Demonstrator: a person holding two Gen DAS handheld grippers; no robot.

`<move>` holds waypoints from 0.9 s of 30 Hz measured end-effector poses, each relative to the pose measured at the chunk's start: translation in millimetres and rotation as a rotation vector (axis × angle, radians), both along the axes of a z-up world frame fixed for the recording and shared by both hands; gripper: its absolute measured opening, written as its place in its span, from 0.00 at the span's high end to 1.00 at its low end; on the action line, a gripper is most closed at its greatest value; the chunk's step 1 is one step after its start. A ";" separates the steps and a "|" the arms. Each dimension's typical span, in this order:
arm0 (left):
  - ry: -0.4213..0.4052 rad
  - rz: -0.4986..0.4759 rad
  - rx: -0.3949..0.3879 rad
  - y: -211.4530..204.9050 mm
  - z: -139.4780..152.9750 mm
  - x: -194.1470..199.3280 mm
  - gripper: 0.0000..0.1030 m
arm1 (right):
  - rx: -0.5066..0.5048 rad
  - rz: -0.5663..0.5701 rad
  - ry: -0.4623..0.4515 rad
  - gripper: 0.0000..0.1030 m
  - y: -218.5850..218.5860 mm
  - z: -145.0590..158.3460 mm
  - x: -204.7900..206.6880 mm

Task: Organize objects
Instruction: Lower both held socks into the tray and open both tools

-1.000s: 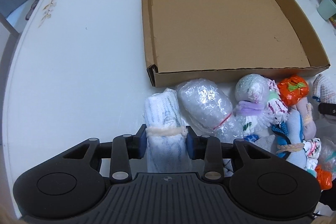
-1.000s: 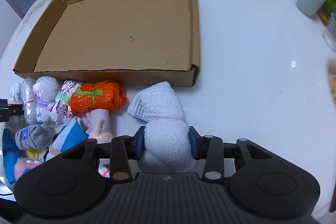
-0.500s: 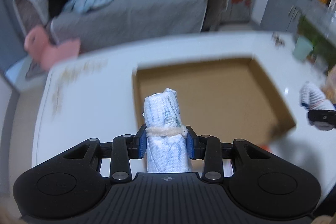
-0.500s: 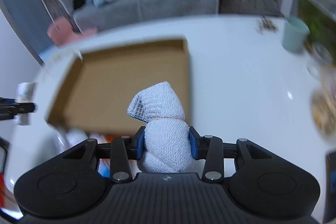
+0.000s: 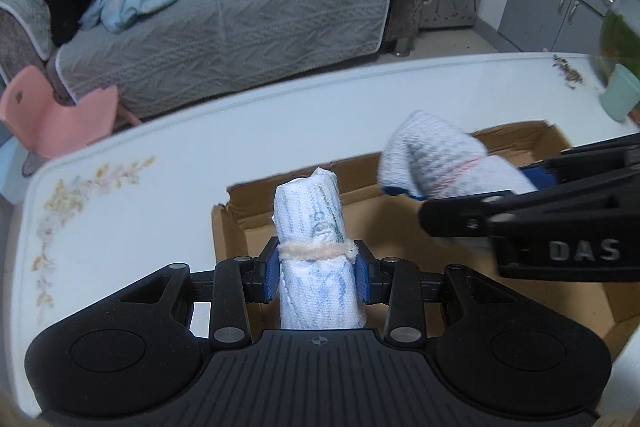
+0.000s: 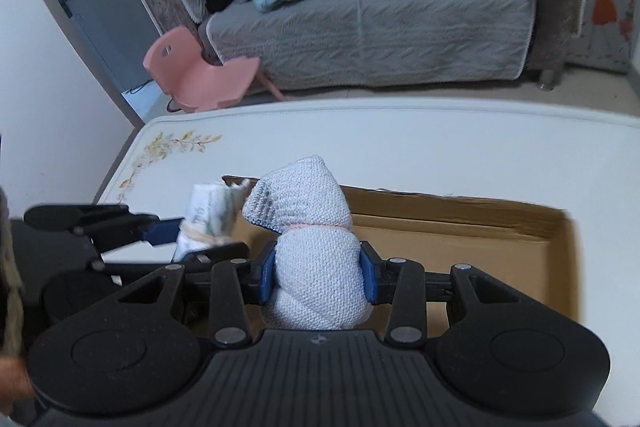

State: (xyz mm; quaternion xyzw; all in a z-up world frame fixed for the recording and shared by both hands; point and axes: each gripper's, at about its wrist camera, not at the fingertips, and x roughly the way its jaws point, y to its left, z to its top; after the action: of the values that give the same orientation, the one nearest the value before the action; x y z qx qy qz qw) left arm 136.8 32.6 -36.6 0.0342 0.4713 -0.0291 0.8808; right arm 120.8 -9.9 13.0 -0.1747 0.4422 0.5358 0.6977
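L tongs (image 5: 316,277) clamped on white-blue sock roll (image 5: 314,251); R tongs (image 6: 319,281) clamped on pale knit bundle (image 6: 310,247). Both held above cardboard box (image 6: 520,239) (near its back-left corner) on tabletop (image 6: 400,147).

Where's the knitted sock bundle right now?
Clamped in the right claw, the knitted sock bundle hangs over the cardboard box, right of the rolled towel.
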 end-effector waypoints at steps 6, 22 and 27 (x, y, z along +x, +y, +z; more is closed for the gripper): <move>0.013 -0.004 -0.008 4.8 -13.9 10.1 0.59 | -0.046 0.008 0.029 0.64 1.5 -9.6 -8.4; 0.045 0.019 0.011 4.6 -23.0 13.6 0.49 | -0.111 0.010 0.076 0.59 20.1 -25.2 -9.0; 0.043 0.014 0.011 1.4 -21.4 12.5 0.35 | -0.113 0.014 0.059 0.58 21.4 -20.9 -11.2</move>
State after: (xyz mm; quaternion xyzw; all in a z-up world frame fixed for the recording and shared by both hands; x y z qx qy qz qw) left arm 149.3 34.0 -58.0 0.0352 0.4905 -0.0209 0.8705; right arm 109.7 11.5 -7.9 -0.2009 0.4907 0.5197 0.6698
